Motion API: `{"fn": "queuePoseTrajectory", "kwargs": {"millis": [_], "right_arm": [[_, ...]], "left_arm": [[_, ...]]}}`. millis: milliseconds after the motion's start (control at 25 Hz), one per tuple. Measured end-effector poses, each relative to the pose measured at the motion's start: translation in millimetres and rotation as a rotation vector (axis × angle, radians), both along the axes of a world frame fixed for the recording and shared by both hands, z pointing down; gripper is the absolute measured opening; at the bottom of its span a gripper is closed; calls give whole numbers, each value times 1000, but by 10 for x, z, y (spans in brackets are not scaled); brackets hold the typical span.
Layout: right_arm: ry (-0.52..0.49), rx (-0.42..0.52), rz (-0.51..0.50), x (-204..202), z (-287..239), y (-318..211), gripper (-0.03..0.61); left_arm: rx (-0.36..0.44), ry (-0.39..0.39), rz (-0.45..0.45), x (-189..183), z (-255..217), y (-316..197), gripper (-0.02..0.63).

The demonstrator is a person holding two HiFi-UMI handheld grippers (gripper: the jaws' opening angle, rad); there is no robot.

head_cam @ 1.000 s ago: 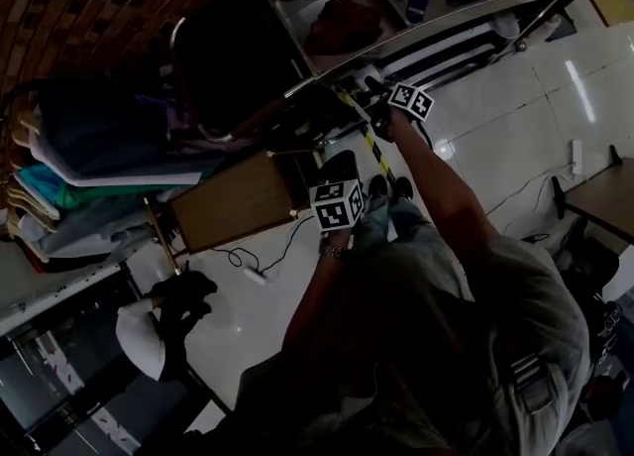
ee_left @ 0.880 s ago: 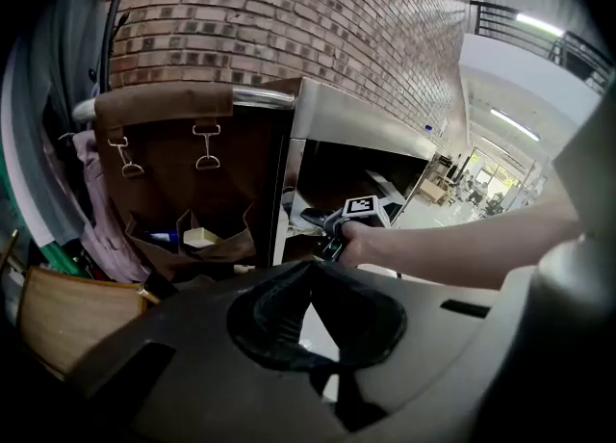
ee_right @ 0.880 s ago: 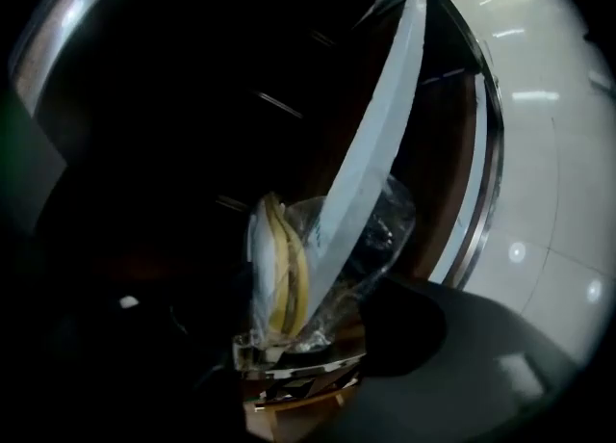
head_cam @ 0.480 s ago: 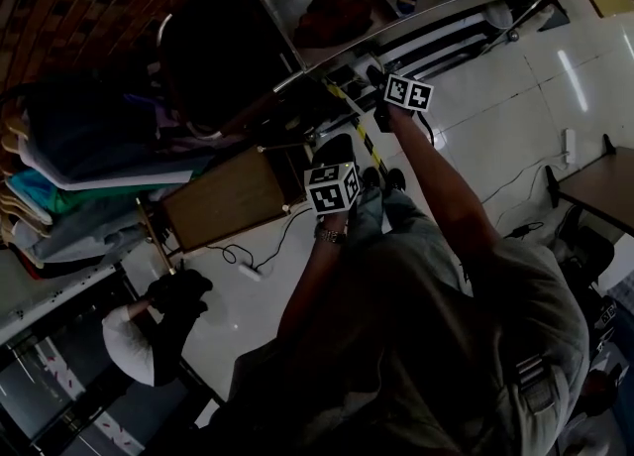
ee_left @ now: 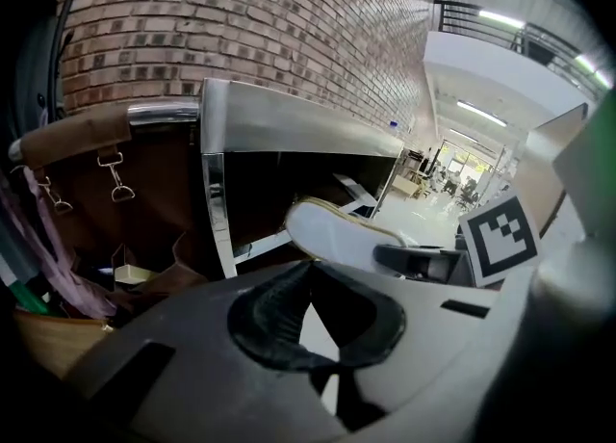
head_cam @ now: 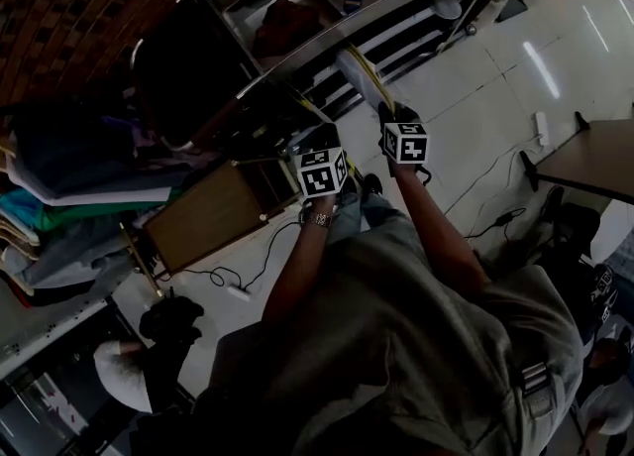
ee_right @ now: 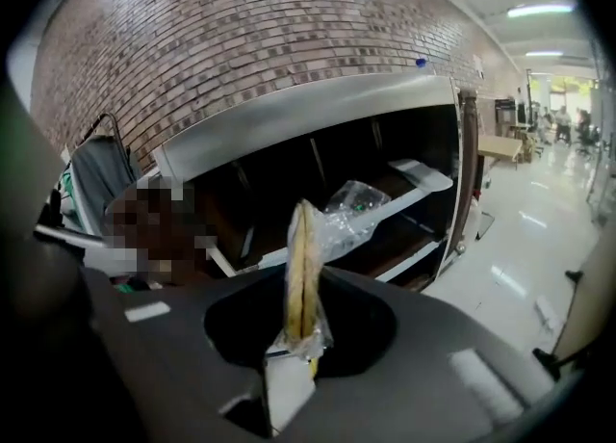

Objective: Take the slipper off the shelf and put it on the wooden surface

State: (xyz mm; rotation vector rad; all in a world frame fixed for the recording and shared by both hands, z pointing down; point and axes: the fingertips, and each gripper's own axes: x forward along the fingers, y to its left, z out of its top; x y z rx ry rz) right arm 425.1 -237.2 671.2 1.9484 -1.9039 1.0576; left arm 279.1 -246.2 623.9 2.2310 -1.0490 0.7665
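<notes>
While your right gripper (ee_right: 298,359) is narrowed down onto the slipper (ee_right: 303,258), its jaws pinch the slipper edge-on. The slipper is off the shelf (ee_right: 318,114), held up just in front of its open side. Your left gripper (ee_left: 310,282) has its jaws closed together on nothing, near the shelf's front too.

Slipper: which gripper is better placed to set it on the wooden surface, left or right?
Right. The right gripper is clamped on the slipper; the left gripper holds nothing, though it looks nearer the wooden surface. A handover seems unnecessary.
</notes>
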Motion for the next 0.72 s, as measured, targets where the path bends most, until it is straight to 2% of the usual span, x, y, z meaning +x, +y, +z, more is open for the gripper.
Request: {"fn": "queuePoseTrajectory", "kwargs": {"millis": [160,280,400,520,720], "right_arm": [[25,11,8,94,-36,206,60],[60,29,-8,40,-109,377,61],[108,38,-49,-128,-183,618,61],[101,46,-76,-421,-169,813,61],[122,43,-116,-1280,-157,1352,61]], "left_arm": [[11,-3,24,51,-30,219,3],[-3,-26,37,-151,38,499,3],[-28,-37,5,-497,126,766,3],[-23,-26,-58,-921,131,927,3],[3,-3,-128,-1908,85,1438,3]]}}
